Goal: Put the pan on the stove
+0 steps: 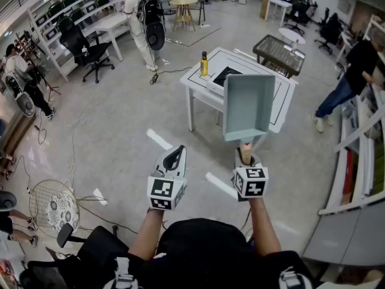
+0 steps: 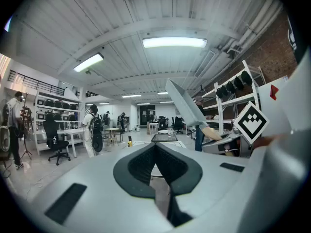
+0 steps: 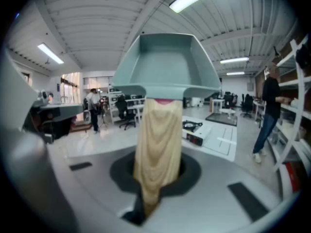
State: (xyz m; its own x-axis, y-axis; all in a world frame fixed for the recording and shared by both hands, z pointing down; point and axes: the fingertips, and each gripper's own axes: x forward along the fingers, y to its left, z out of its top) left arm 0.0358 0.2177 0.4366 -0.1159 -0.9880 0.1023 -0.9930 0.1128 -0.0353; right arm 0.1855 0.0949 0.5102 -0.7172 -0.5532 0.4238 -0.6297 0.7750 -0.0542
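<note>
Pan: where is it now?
Head view, right of centre: the pan is airborne, handle clamped in the right tool, short of the white table and its stove.

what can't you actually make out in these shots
- Stove: in the head view the pan covers most of it; in the right gripper view it is small and blurred, so its knobs are unreadable.
- Bottle: head view, too small to read its label.
- Table: head view, part of its top is hidden behind the pan.
</note>
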